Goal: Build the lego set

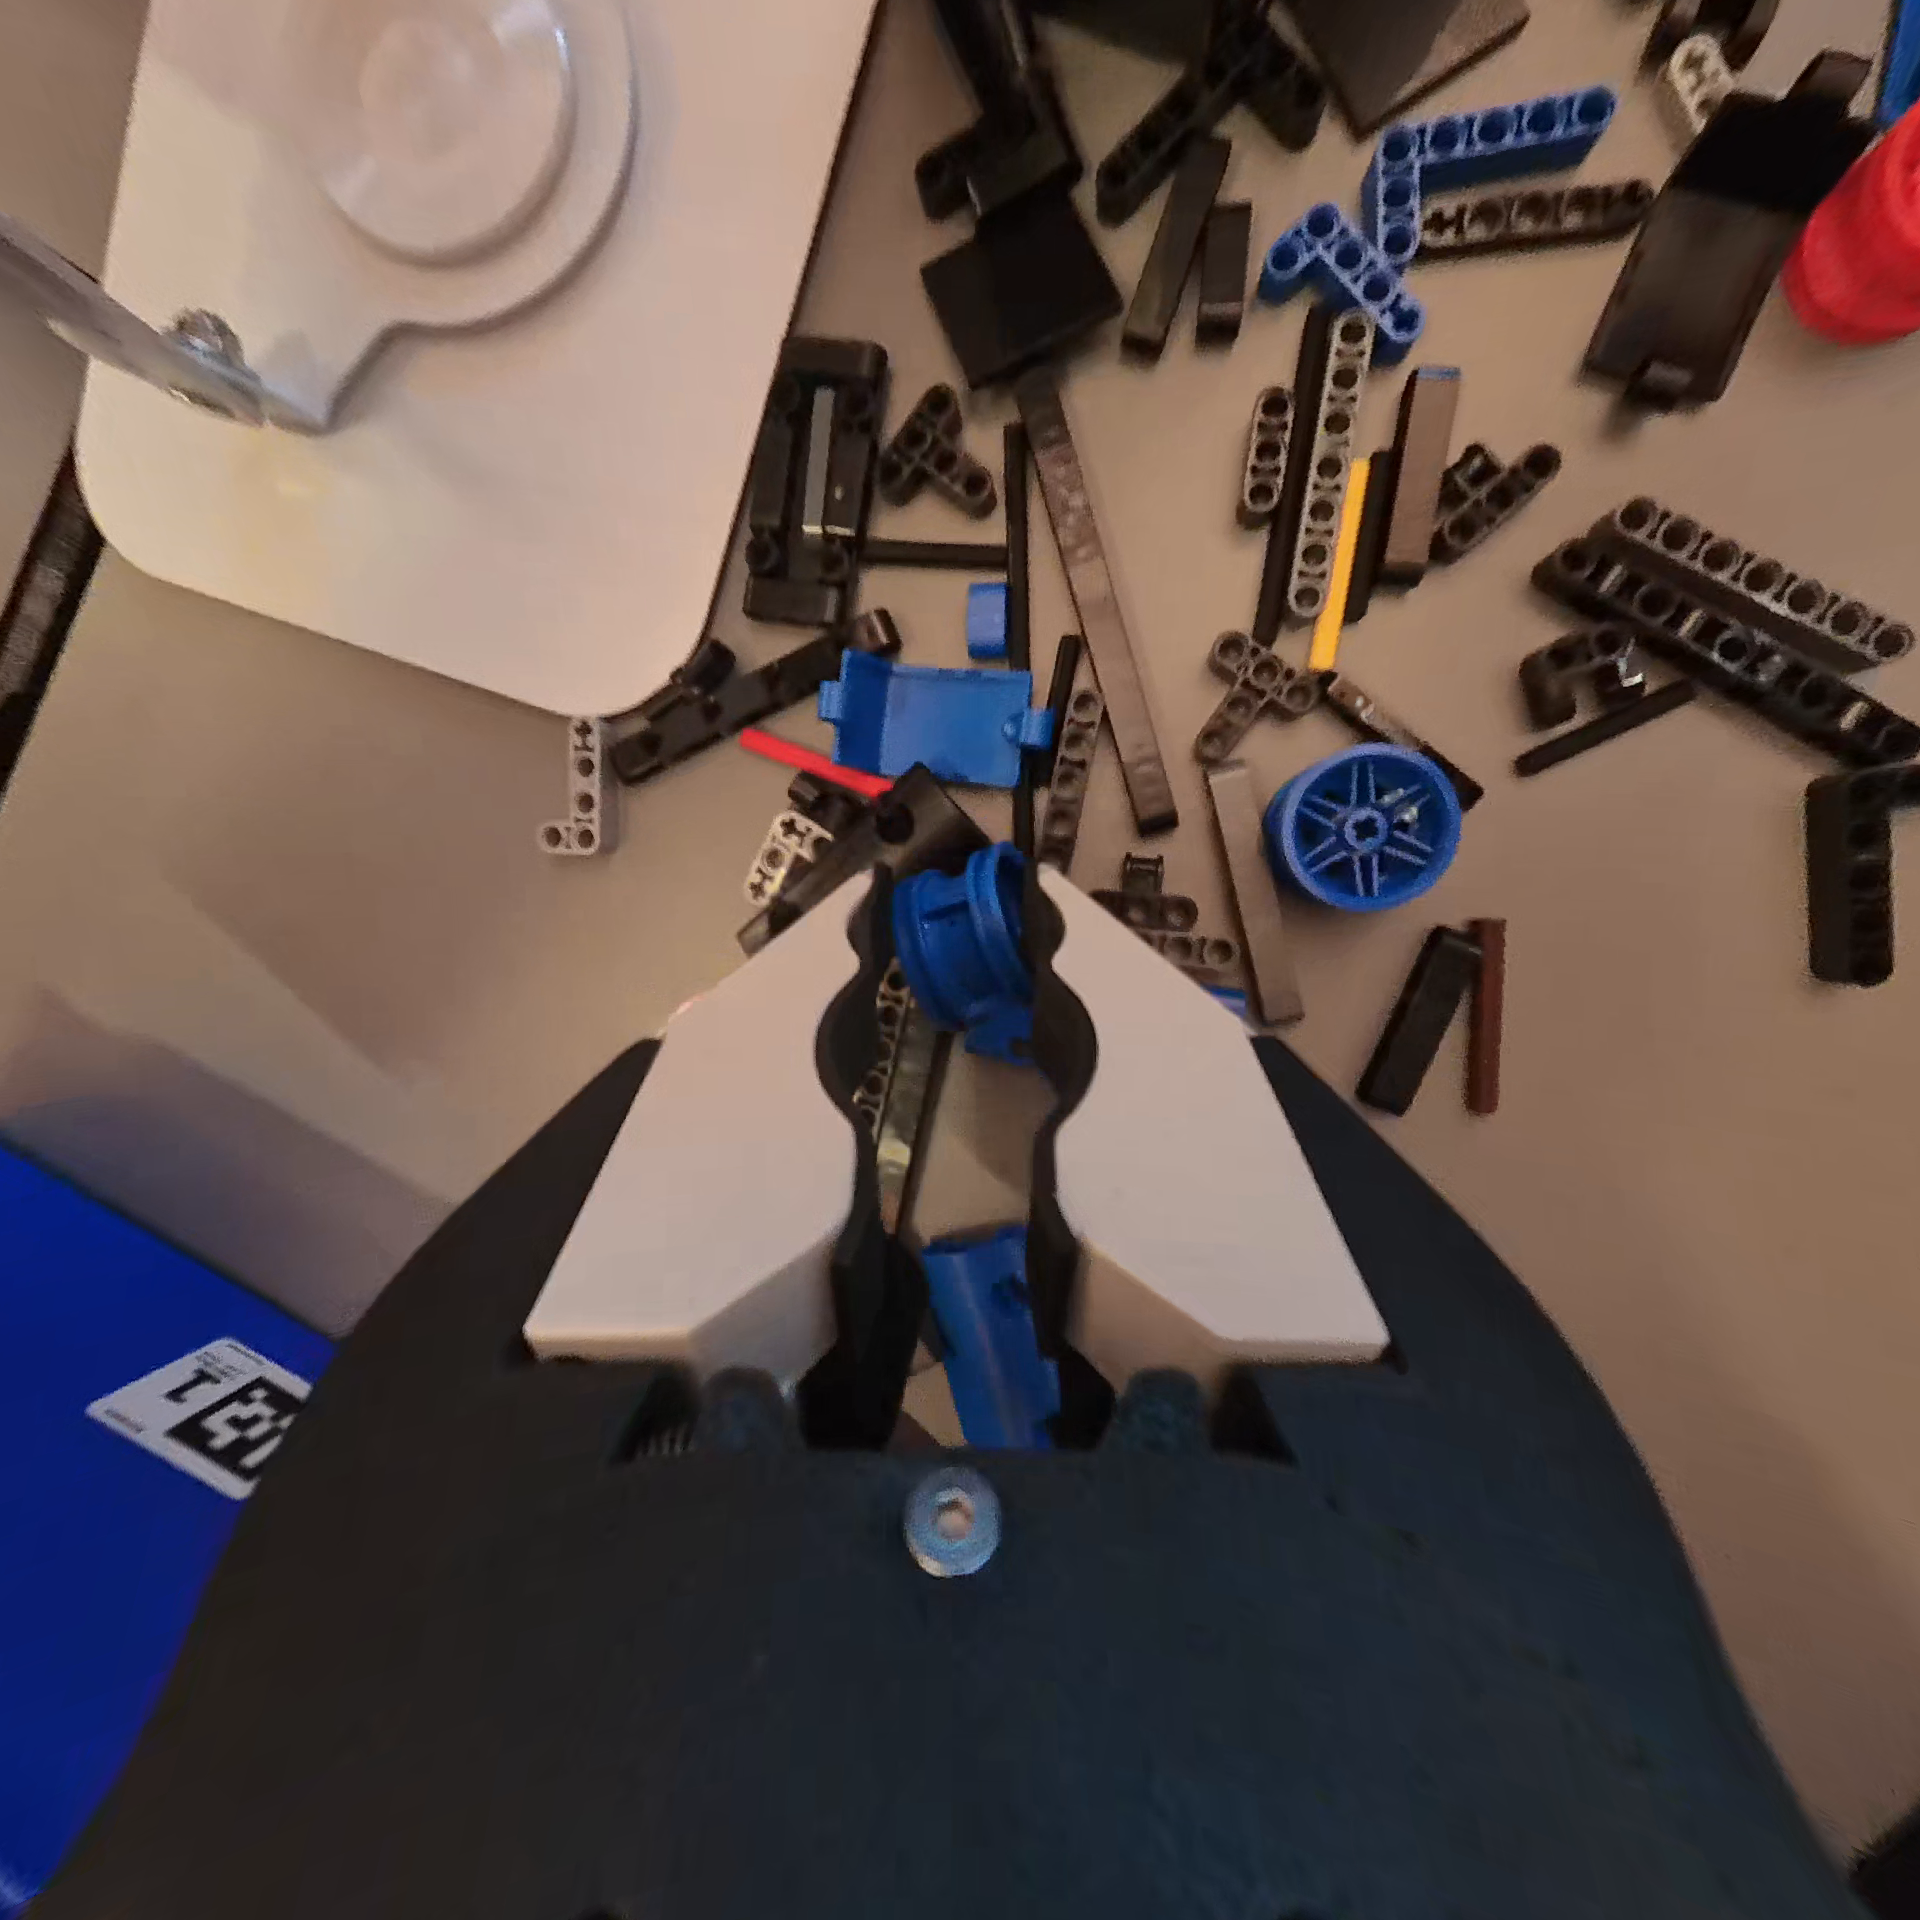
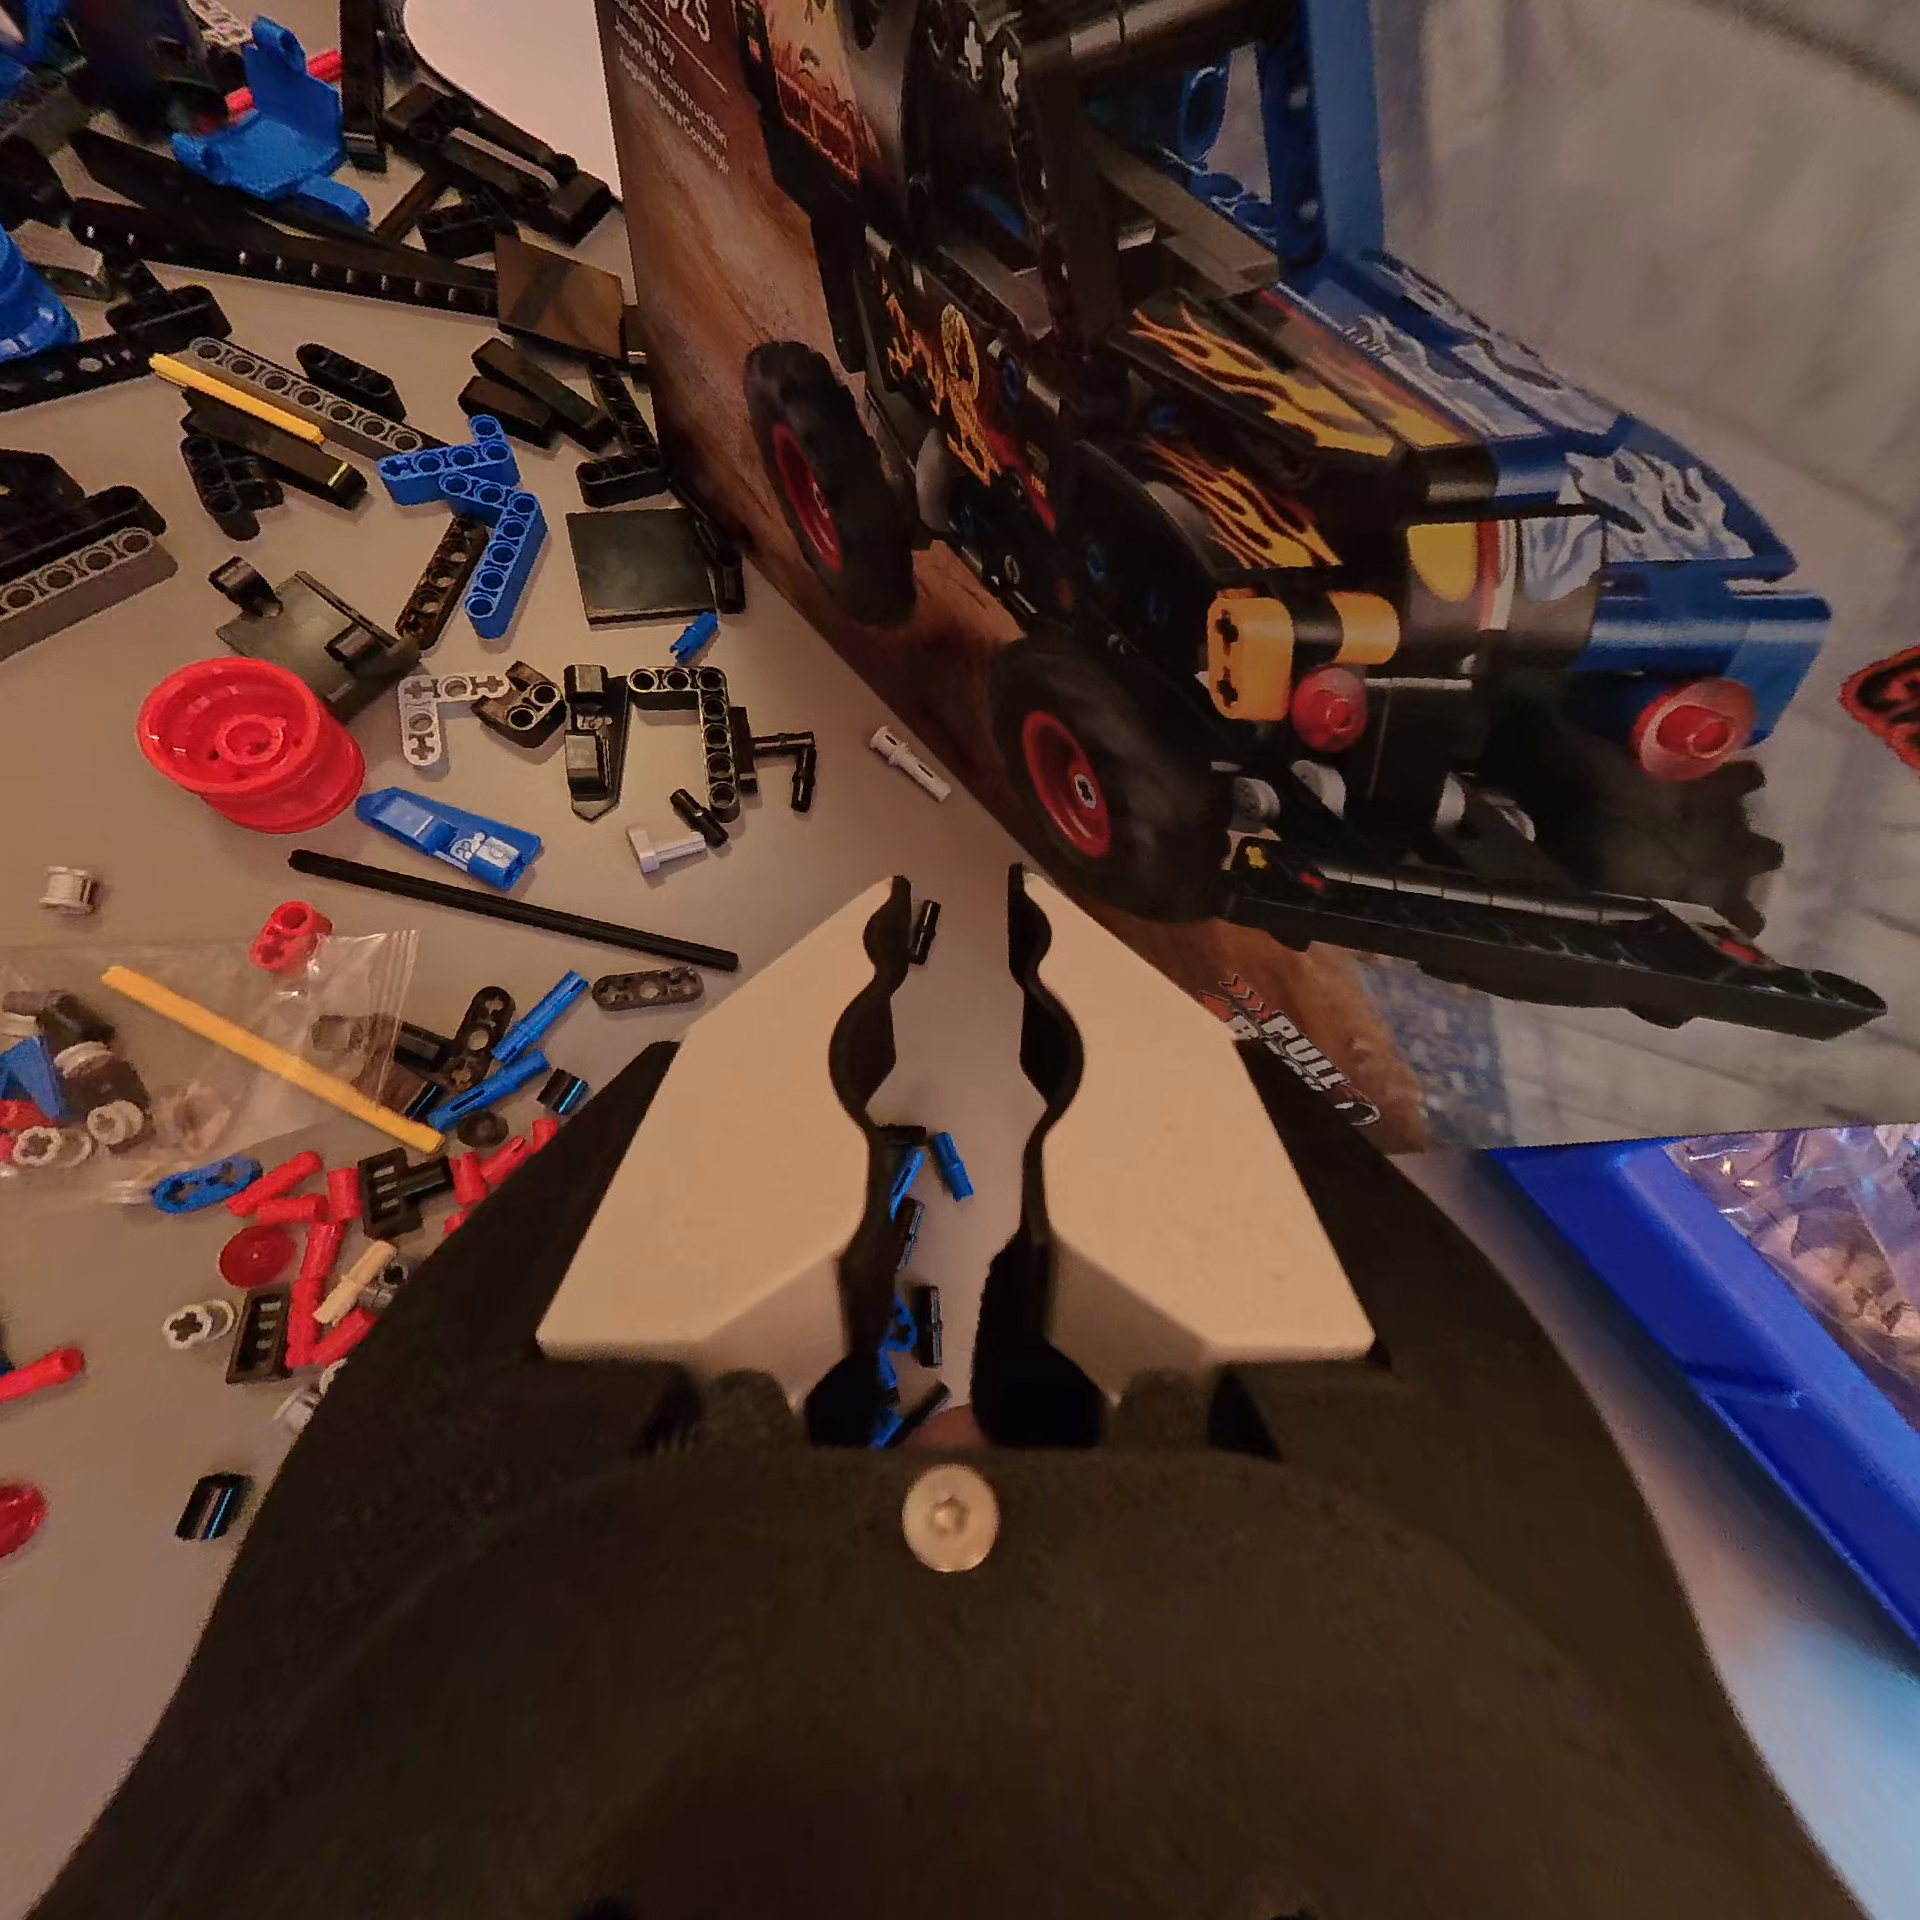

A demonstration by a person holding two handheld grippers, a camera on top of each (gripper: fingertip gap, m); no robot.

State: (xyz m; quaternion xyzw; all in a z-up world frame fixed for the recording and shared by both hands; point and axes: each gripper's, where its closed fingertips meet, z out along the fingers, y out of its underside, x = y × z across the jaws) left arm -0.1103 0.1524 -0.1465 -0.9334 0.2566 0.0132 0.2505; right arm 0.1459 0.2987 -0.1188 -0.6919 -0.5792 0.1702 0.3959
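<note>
- Lego set pieces (image 2: 312, 436) lie loose over the grey table (image 2: 852, 644), most of them black beams, with blue and red parts mixed among them; I see no assembled body anywhere, so I judge the build is at its very beginning.
- Left gripper (image 1: 961, 940) is closed on a blue wheel rim (image 1: 961, 935), pinched near the fingertips and held above the pile; whether it is lifted free of the parts below I cannot tell.
- A second blue wheel rim (image 1: 1361, 821) lies on its side on the table, to the right of the held one and apart from it.
- A blue panel piece (image 1: 925, 722) lies just beyond the fingertips, with a thin red axle (image 1: 810, 764) beside it.
- Right gripper (image 2: 961, 914) has its jaws apart and holds nothing; it hangs over small blue and black pins (image 2: 951, 1158).
- A red wheel rim (image 2: 249, 743) rests on the table, well to the left of the right gripper.
- A clear plastic bag (image 2: 208, 1039) with small connectors lies at the left; red pins (image 2: 312, 1278) are spread near it, so these small parts are not yet used.
- The set's box (image 2: 1195, 468) stands just beyond the right gripper and shows the finished truck, which is the goal.
- A blue bin (image 2: 1714, 1351) at the right holds what looks like more bags.
- What is left, in my judgement, is nearly everything: frame, axles, wheels and panels.
</note>
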